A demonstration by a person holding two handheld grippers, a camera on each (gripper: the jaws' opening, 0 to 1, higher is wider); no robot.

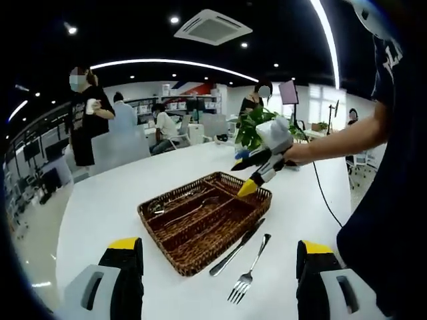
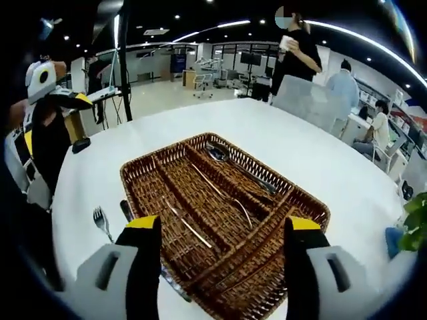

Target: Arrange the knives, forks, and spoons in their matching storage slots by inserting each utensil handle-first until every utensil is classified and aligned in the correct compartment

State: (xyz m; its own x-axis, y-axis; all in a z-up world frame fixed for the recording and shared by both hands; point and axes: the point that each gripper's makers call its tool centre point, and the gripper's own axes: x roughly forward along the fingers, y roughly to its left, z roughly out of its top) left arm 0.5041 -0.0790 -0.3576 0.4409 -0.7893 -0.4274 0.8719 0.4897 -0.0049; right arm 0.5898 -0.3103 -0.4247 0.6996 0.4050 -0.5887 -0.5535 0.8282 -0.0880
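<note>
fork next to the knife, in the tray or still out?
Out. The fork lies on the white table beside the knife, outside the wicker tray.

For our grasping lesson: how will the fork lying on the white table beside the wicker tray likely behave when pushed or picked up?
The fork looks like thin metal, so probably stiff and light. Lying flat on the smooth table, it will likely slide rather than roll. Its low profile may make it slip from the tongs.

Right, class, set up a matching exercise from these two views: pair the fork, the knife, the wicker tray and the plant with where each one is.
Things:
1. fork
2. knife
3. wicker tray
4. plant

Places:
A. far end of the table
B. on the table, right against the tray's side
C. under the right gripper
D. on the table, outside the knife

Pairs: 1-D, 2-B, 3-C, 4-A
</note>
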